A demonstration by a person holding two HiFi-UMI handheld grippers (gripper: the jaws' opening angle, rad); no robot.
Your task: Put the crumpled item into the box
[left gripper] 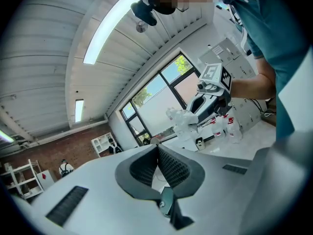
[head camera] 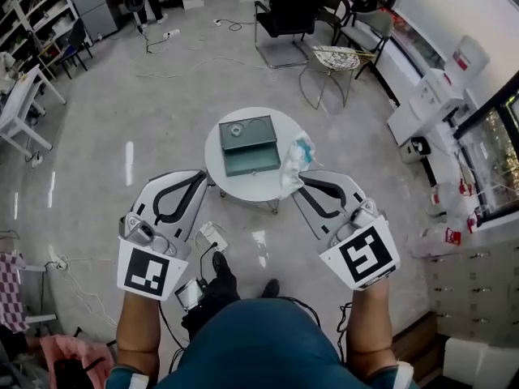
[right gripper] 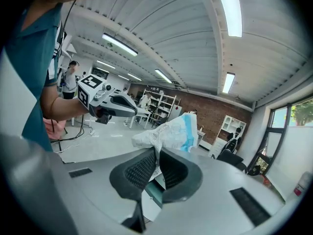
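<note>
Right gripper (head camera: 301, 182) clamps the wad (head camera: 295, 159); the open box (head camera: 248, 146) lies just beside it at 10 o'clock. Left gripper (head camera: 201, 180) is closed, empty.

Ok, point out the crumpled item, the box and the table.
crumpled item (head camera: 295, 157), head view, its white and blue middle.
box (head camera: 247, 136), head view, its green top face.
table (head camera: 243, 189), head view, bare front rim.

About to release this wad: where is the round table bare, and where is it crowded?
Bare: the crescent of the white table left of the green box, and the strip between box and near rim. Crowded: the right edge, where the right hand-held gripper holds the crumpled item.
</note>
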